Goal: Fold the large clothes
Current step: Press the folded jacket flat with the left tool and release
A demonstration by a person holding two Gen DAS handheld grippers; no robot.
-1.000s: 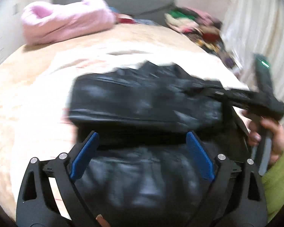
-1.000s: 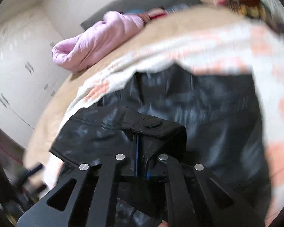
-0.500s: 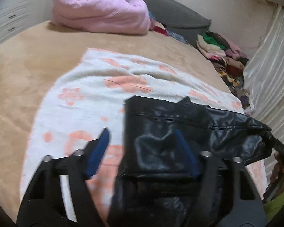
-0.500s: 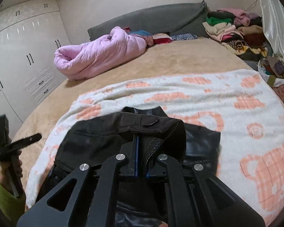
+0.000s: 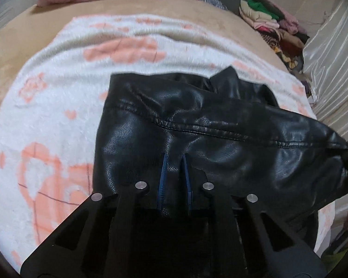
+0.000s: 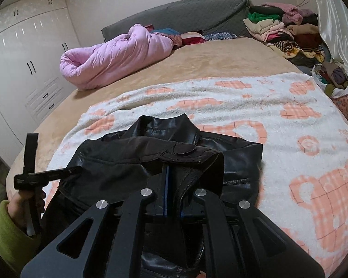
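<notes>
1. Leftmost, the left gripper (image 5: pixel 174 159) has its blue pads (image 5: pixel 162 176) nearly together and closing — a ridge of the black leather jacket (image 5: pixel 220 143) is pinched between them, near the garment's left side.
2. From the right wrist view, the same tool shows at the jacket's left edge, its black fingers (image 6: pixel 58 173) reaching into the leather, held by a hand (image 6: pixel 23 203) in a green sleeve (image 6: pixel 9 236).
3. Further right, the right gripper (image 6: pixel 172 173) is clamped tight on a doubled flap of the jacket — the flap bears a round dark snap button (image 6: pixel 185 149) and drapes over the fingertips.
4. The jacket lies on a white blanket with peach patterns (image 6: pixel 278 120), toward the blanket's near edge and left of its middle; its collar (image 6: pixel 174 122) points to the far edge of the bed (image 6: pixel 208 62).
5. At the bed's far left lies a rolled pink quilt (image 6: pixel 113 55); at the far right corner, a pile of clothes (image 6: pixel 280 30).
6. No brand, label or writing can be read on anything.
</notes>
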